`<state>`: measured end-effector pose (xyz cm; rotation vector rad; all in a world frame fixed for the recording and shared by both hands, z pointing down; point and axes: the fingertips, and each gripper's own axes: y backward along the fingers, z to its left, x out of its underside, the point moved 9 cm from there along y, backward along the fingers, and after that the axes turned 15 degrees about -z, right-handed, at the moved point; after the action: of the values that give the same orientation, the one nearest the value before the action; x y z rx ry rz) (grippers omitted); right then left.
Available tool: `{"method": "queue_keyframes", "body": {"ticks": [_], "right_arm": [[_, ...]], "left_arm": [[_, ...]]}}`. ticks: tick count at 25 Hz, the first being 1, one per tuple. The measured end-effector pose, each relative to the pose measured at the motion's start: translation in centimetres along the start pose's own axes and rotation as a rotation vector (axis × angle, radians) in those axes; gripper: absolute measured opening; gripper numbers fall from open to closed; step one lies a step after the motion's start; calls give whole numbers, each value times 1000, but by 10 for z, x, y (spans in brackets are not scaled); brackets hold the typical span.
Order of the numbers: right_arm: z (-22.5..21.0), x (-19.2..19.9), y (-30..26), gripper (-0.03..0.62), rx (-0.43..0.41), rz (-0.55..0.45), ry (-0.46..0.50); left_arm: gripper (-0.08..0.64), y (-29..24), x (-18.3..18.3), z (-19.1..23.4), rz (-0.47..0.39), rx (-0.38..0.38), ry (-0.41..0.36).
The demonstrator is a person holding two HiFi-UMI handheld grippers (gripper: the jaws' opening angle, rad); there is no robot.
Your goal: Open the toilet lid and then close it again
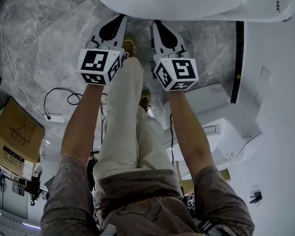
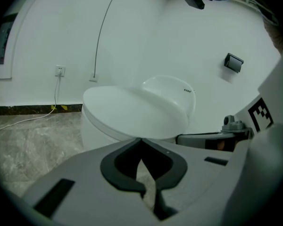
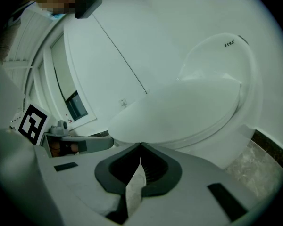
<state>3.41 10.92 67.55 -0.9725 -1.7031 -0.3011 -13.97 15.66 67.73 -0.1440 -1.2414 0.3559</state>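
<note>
Toilet lid (image 2: 132, 112), smooth white oval, lies shut over veined grey floor (image 2: 28, 149).

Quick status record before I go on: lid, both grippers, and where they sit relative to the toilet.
toilet lid: down, closed
left gripper: shut, nothing between its jaws
right gripper: shut, nothing between its jaws
position: both tips side by side near the lid's front edge; contact unclear

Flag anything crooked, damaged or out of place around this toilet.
Nothing stands out. The toilet lid lies closed and even, unmarked. The left gripper and right gripper are shut, empty. A loose cable trails over the floor.
</note>
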Motion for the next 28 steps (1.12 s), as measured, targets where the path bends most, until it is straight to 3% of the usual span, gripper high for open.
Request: {"method": "queue_keyframes", "body": {"ticks": [12, 18, 28], "right_arm": [[10, -31, 7, 26, 2, -30, -34], [22, -72, 21, 26, 31, -48, -73], [21, -160, 52, 26, 116, -167, -113]], "left_arm": [[9, 8, -44, -14, 15, 16, -21], [9, 18, -95, -37, 6, 41, -32], [9, 9, -197, -105, -57, 143, -103]]}}
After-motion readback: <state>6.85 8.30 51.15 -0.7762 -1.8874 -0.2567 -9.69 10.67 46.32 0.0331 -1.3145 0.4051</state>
